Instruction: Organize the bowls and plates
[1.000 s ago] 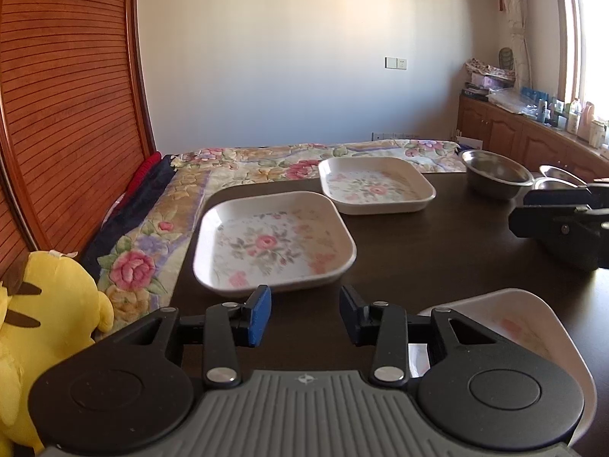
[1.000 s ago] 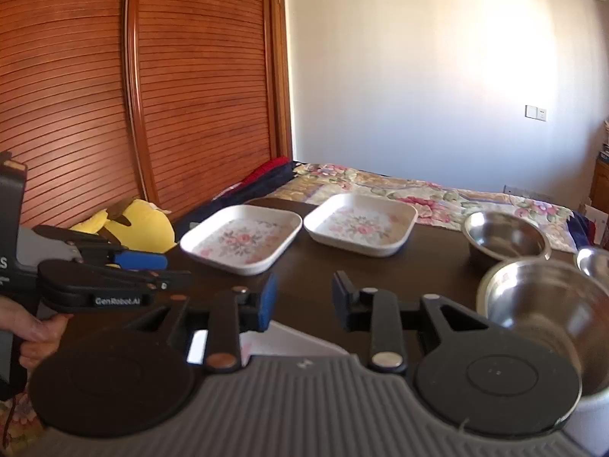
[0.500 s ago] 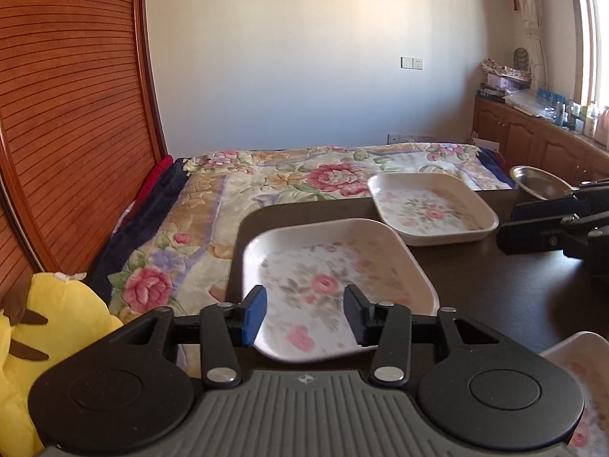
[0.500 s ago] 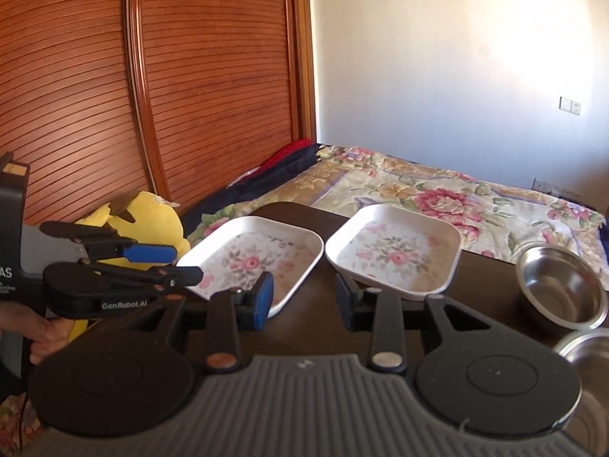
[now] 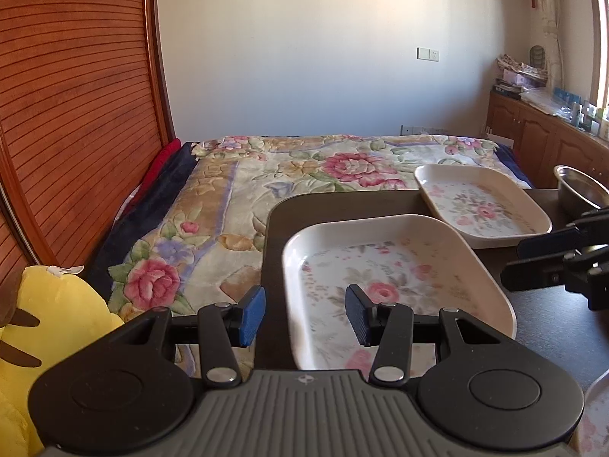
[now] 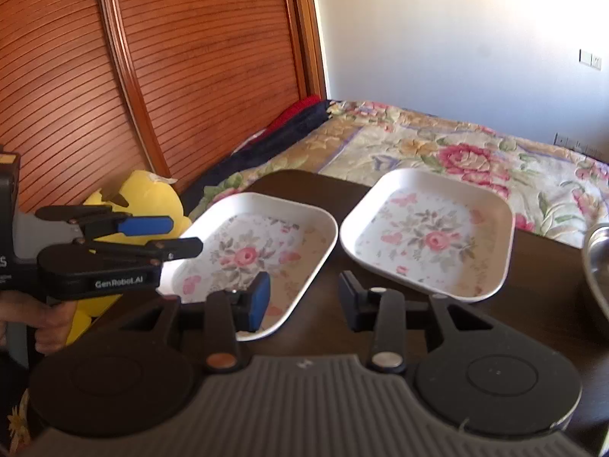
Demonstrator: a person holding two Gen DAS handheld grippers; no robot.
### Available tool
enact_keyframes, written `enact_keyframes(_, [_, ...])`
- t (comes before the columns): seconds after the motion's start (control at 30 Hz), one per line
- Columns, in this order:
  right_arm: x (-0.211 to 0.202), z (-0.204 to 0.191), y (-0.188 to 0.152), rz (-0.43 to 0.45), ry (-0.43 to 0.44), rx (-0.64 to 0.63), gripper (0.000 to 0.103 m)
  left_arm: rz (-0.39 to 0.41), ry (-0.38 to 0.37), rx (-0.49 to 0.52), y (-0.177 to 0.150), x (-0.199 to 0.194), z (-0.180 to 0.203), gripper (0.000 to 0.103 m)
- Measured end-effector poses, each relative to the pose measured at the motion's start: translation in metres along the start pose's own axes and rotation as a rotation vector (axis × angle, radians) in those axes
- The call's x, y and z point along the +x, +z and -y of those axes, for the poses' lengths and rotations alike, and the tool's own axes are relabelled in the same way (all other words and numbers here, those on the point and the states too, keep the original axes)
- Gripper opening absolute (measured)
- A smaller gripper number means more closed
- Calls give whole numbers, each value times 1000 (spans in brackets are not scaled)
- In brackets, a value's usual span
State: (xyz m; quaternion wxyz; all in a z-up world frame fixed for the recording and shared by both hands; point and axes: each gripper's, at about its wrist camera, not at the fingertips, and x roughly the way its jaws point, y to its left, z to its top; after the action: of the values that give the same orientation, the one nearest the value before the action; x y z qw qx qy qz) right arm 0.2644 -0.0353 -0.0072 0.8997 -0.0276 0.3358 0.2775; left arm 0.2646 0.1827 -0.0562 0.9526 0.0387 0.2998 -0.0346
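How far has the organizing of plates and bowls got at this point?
Nothing looks stacked yet. Near plate and far plate lie apart on the table, with a steel bowl off to the side. In hand: nothing; left gripper and right gripper are open and empty, the left straddling the near plate's rim. All grouping remains.

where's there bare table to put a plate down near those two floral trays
Bare dark wooden table shows right of the far white floral square plate, up to the steel bowl, and in the far corner behind the near white floral plate. Between the two plates it is crowded: only a narrow gap.
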Motion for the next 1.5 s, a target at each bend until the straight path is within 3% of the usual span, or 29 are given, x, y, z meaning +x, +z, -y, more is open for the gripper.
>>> enact_keyframes(0.17, [15, -1, 3, -31, 9, -2, 41, -15, -10, -19, -2, 10, -8, 50])
enact_keyframes(0.37, [30, 1, 6, -67, 16, 0, 41, -31, -46, -44, -5, 16, -13, 42])
enact_keyframes(0.57, [39, 5, 8, -91, 29, 24, 28, -29, -61, -45, -6, 16, -9, 38])
enact_keyframes(0.83, [46, 4, 8, -110, 36, 30, 27, -29, -69, -49, -8, 15, -8, 26])
enact_keyframes(1.03, [51, 4, 7, -123, 40, 31, 17, -39, -61, -54, -8, 10, -5, 25])
enact_keyframes(1.5, [27, 13, 5, -95, 49, 56, 15, -30, -59, -19, -5, -13, 16, 25])
